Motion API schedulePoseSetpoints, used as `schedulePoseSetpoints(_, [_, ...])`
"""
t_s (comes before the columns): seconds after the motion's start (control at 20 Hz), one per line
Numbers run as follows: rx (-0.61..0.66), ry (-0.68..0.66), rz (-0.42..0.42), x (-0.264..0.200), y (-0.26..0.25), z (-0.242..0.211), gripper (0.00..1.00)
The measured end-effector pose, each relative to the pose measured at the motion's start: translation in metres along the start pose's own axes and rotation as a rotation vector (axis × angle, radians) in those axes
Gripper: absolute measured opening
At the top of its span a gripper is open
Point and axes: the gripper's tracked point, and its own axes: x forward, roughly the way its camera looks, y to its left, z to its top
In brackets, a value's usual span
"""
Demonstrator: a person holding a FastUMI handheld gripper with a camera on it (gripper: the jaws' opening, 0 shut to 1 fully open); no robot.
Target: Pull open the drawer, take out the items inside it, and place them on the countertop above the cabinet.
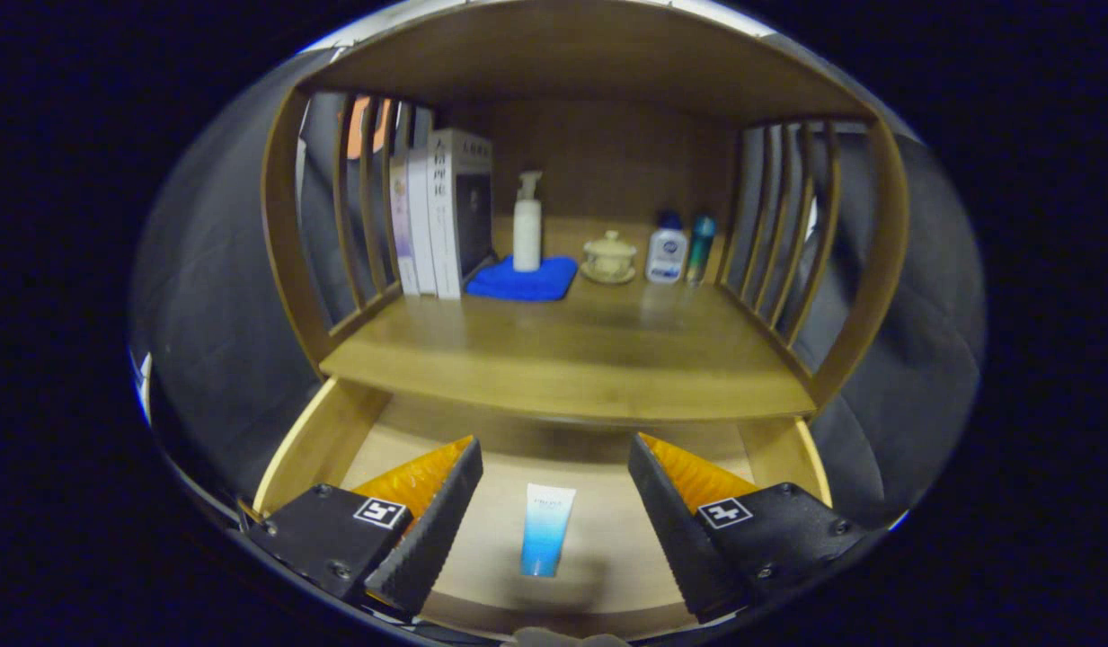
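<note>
With the drawer (320, 440) already pulled out, your gripper (554, 472) hangs wide apart over the blue-and-white tube (545, 530) lying flat on its floor between the fingers, so next lower straight and close across its width.

Tube (545, 530) in the drawer (315, 440): white at the far end, grading to bright blue at the near end. Drawer: pale wood. Countertop (562, 359) above the drawer: warmer honey-brown wood. On the countertop: deep blue cloth (522, 280); white pump bottle (527, 225) on the cloth; right of the cloth, cream lidded cup (609, 256); white bottle (667, 250) with blue cap; teal bottle (700, 247); left of the cloth, white-spined books (446, 211).
</note>
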Motion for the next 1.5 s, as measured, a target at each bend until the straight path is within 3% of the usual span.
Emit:
schedulePoseSetpoints(0.25, [0.015,0.286,0.035,0.024,0.010,-0.045,1.00])
schedulePoseSetpoints(0.55, [0.059,0.518,0.022,0.045,0.006,-0.088,0.97])
schedulePoseSetpoints(0.65, [0.052,0.551,0.009,0.047,0.007,-0.096,0.94])
schedulePoseSetpoints(0.8, [0.057,0.596,-0.002,0.049,0.008,-0.105,0.80])
schedulePoseSetpoints(1.05, [0.076,0.653,-0.063,0.053,0.001,-0.119,0.75])
schedulePoseSetpoints(1.2, [0.120,0.683,-0.066,0.055,0.000,-0.127,0.59])
schedulePoseSetpoints(1.3, [0.115,0.671,-0.077,0.054,0.000,-0.126,0.48])
schedulePoseSetpoints(1.5, [0.093,0.619,-0.064,0.045,0.000,-0.115,0.42])
